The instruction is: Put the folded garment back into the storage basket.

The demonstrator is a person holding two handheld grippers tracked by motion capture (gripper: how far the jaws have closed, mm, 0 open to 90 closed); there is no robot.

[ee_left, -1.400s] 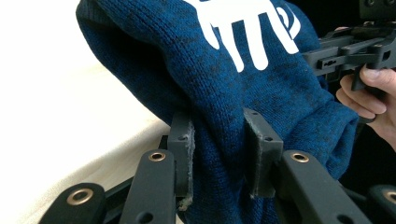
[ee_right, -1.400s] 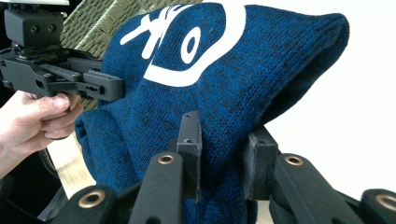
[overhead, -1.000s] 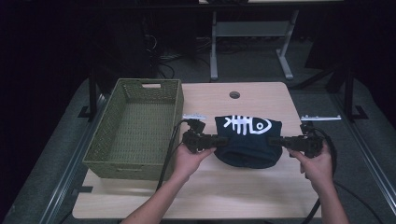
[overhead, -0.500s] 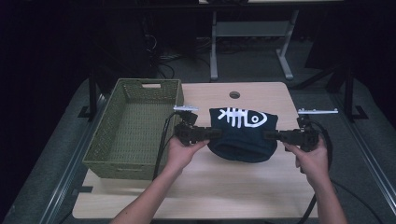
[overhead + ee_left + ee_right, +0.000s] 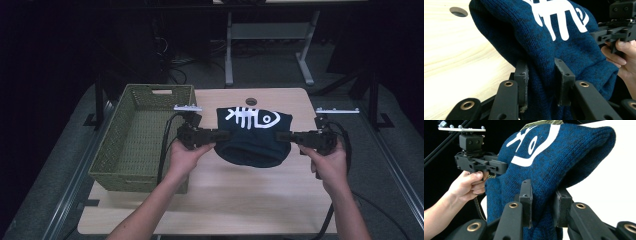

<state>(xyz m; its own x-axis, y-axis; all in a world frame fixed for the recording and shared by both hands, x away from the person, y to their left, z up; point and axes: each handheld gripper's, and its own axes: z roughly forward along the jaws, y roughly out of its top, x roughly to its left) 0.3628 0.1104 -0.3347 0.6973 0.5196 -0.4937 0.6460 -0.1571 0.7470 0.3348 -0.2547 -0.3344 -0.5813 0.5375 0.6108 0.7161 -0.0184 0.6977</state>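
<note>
Garment: a dark blue knitted garment with a white fish-skeleton print [image 5: 253, 136] is held up off the light wooden table [image 5: 240, 200], stretched between the two grippers, its lower edge sagging in a curve.
Position: the garment is seen near the table's centre in the high view, with the print at 12 o'clock on the cloth.
Left gripper: the black left gripper [image 5: 541, 78] is clamped on a fold of the knit; cloth is pinched between both pads in the left gripper view. In the high view it is found at 9 o'clock of the garment [image 5: 216, 135].
Right gripper: the black right gripper [image 5: 543, 202] is likewise closed on a thick fold of the knit, at 3 o'clock of the garment [image 5: 282, 136].
Markings: no readable text or brand is seen; the print is a graphic only.
Basket: an olive-green woven rectangular basket [image 5: 125, 150] is set at the table's 9 o'clock side.
Table detail: a round hole [image 5: 251, 101] is noted at 12 o'clock, beyond the garment.
</note>
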